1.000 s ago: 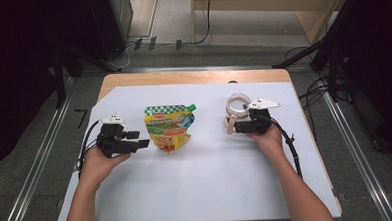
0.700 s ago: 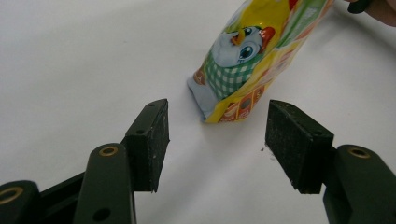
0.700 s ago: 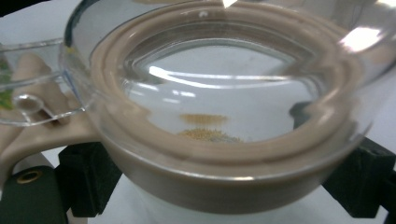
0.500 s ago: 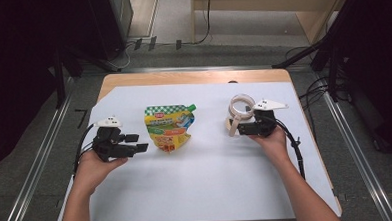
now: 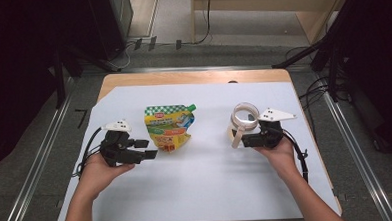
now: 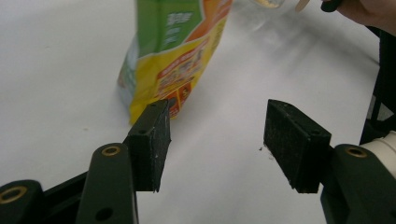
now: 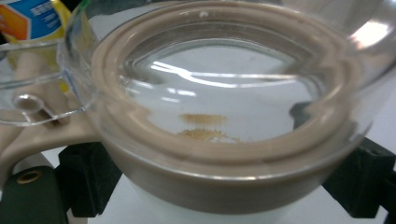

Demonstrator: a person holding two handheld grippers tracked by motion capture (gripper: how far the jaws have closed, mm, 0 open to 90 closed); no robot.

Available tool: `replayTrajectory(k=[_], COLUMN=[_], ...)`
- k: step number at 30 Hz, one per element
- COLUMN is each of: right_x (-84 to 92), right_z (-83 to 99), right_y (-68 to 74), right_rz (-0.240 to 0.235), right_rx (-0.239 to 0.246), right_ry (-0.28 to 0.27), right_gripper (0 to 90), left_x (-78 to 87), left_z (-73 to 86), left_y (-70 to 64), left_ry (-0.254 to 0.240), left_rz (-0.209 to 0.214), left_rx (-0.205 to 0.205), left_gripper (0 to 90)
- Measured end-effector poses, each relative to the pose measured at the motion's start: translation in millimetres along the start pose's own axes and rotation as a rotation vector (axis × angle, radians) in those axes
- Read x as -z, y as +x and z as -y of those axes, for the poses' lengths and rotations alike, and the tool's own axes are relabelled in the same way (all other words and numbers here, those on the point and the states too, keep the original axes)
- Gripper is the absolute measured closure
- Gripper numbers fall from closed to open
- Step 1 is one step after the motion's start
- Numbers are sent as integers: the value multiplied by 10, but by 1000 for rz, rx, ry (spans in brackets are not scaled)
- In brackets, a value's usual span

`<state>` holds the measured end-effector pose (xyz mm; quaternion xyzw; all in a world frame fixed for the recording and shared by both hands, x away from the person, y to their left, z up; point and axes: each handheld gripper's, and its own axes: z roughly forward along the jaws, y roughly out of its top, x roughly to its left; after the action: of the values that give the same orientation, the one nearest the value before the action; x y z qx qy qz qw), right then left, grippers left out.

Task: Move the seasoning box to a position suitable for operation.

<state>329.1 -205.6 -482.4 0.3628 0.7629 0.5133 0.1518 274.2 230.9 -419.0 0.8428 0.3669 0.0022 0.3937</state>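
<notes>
Nearest to us on the left, our left hand [image 5: 99,170] carries the left gripper [image 5: 146,148], and its two black fingers [image 6: 150,140] stand wide apart over the white table [image 5: 207,190], nothing between them. In the left gripper view the near finger sits just in front of the bottom corner of the pouch [image 6: 175,60], close by it, though we can't say if it touches.

Over on the right, our right hand [image 5: 281,154] holds the right gripper [image 5: 245,138], pointing in toward the middle of the table. In the right gripper view its fingers [image 7: 88,175] sit on either side of the jar [image 7: 229,116], a clear glass jar with a beige collar round its mouth. They're pressed in against the body below that collar, so we call them clamped on the jar. A few brown crumbs lie at the bottom of the glass, and a beige clasp [image 7: 28,135] sticks out at the side.

A little farther out, in the high view, the pouch [image 5: 168,126] lies flat between the two grippers, green check at the top, yellow and orange below, with a small green spout [image 5: 192,108] at its far right corner. The jar [image 5: 244,117] lies on its side just beyond the right gripper, and its clear lid [image 5: 246,112] hangs open.

Beyond it all runs the bare wooden far edge of the table.
</notes>
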Motion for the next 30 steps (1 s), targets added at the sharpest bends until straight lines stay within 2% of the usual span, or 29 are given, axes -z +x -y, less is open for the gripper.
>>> replayTrajectory(k=[7, 14, 20, 23, 30], right_x=[64, 82, 63, 43, -14], right_z=[120, 192, 217, 243, 289], right_y=[156, 277, 400, 487, 624], right_rz=[-10, -27, -46, -56, -90], right_rx=[14, 8, 41, 50, 81], right_ry=[24, 24, 19, 28, 54], right_gripper=[119, 119, 119, 119, 119], left_x=[-102, -259, -350, -413, -485], left_z=[-98, -199, -263, -293, -322], left_y=[-155, -293, -376, -438, -499], left_ry=[9, 24, 24, 44, 41], left_rz=[28, 67, 88, 99, 107], left_rx=[-58, -108, -124, -150, -171], left_gripper=[422, 421, 420, 419, 416])
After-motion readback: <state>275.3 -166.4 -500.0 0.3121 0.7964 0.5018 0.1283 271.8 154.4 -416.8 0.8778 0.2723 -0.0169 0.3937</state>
